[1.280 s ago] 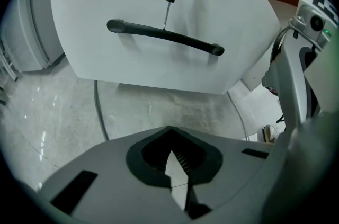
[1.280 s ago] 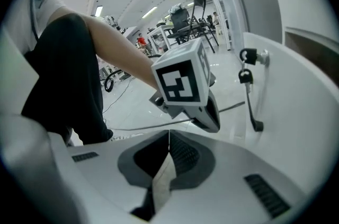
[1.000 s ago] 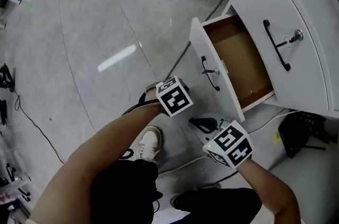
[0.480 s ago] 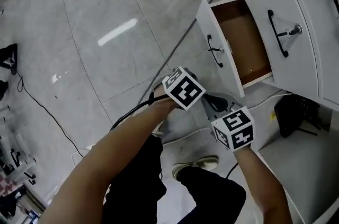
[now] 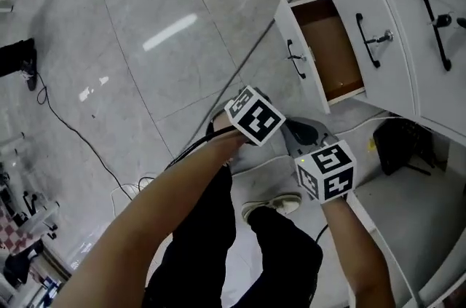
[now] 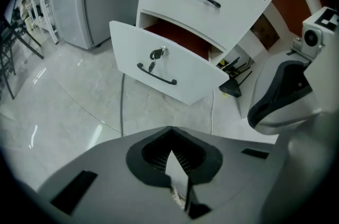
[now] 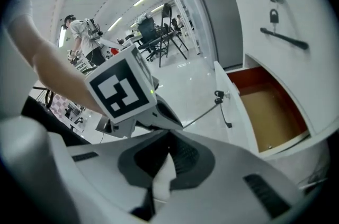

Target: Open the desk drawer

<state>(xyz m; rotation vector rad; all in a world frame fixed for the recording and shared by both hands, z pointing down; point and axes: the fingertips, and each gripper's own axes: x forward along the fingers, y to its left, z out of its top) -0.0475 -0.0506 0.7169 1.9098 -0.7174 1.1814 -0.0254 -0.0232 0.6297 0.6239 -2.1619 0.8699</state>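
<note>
Glossy grey floor (image 5: 145, 81) | desk drawer (image 5: 331, 44) pulled open | left claw (image 6: 171, 139) closed, empty | right claw (image 7: 168, 144) closed, empty

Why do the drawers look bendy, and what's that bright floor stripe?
Head view: the bright stripe is probably lamp glare on the shiny floor. Left gripper view and right gripper view: wide-angle lenses make the open drawer look curved and blacken the corners.

Black trousers (image 5: 211, 241), a white shoe (image 5: 271, 207), two grey hand tools.
The left gripper (image 6: 175, 172) and right gripper (image 7: 161, 175) have smooth pale grey shells with black ribbed hollows; each carries a white cube printed with black square markers: left cube (image 5: 255, 116), right cube (image 5: 327, 170).
</note>
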